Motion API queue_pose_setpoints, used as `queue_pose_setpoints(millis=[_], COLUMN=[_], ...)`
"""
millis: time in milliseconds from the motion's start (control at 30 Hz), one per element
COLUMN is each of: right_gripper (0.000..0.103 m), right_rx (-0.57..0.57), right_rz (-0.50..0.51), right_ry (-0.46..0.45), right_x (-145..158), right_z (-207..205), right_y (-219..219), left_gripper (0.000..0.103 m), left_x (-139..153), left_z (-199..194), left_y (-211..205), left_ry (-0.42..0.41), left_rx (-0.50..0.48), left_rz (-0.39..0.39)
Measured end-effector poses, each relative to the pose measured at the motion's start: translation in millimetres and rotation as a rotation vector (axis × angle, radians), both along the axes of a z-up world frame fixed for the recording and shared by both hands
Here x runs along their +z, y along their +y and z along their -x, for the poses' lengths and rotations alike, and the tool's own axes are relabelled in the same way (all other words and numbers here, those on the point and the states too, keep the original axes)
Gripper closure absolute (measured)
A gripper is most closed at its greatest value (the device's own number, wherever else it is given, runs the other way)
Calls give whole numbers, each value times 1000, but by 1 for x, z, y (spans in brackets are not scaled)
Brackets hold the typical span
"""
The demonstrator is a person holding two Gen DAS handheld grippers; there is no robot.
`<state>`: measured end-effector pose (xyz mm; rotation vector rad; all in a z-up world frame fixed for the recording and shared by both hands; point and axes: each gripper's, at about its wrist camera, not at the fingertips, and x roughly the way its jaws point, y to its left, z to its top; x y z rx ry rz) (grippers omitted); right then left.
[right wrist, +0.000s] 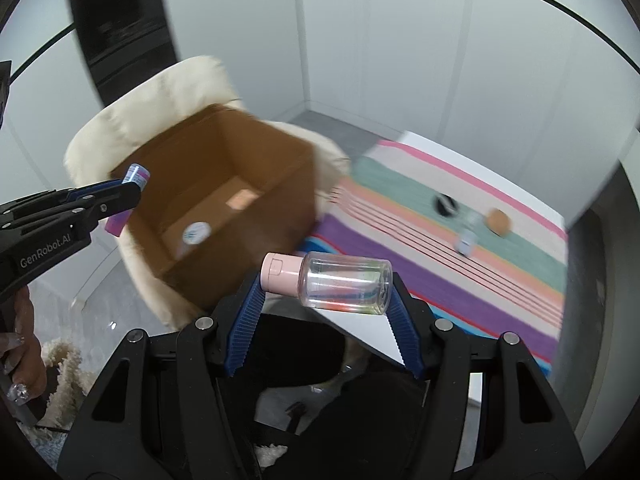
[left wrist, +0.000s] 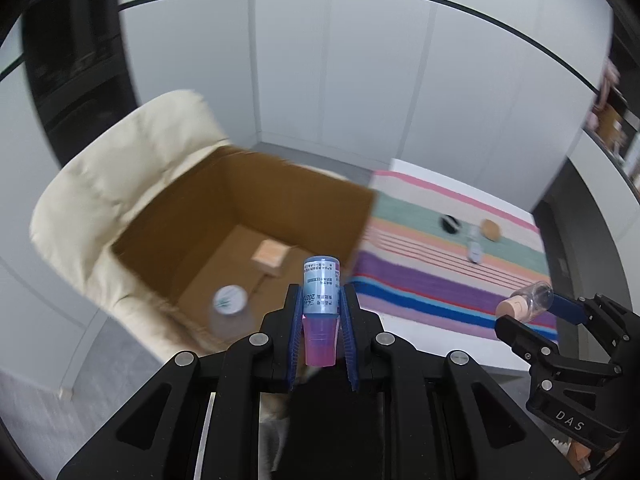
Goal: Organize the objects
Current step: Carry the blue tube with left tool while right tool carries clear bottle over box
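Cardboard box [left wrist: 240, 232] sits at eleven o'clock of your left gripper [left wrist: 320, 308], clamped on its upright vial [left wrist: 319, 286], probably nearer than your right gripper [right wrist: 326, 292], pinching the bottle [right wrist: 344, 284] crosswise.

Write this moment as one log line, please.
left gripper: shut on pink-capped tube | right gripper: shut on clear bottle | cardboard box: open

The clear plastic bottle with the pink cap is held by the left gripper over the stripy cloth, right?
Not quite. The right gripper holds the clear plastic bottle with the pink cap, as the right wrist view shows. The left gripper holds a small blue-labelled tube.
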<state>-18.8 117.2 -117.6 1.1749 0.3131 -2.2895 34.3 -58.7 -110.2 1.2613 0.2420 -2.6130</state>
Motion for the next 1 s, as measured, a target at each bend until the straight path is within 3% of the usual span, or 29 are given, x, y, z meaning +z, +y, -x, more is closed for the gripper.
queue_pose_setpoints(millis=[167,367,1000], right_gripper=[40,40,40], right_rx=[129,217,257], right_rz=[-21,-44,-75], right_ry=[-7,-9,-55], right_x=[-6,-9,-48], right_z=[-10,-20,28], right_y=[-56,-97,-157], left_gripper=[84,84,84], left_x=[-8,-13,-59], left_z=[-16,-21,37], left_y=[-45,-77,-107], left_ry=[-12,-10,-87], left_rx=[100,156,166], left_rz=[-15,-37,-96])
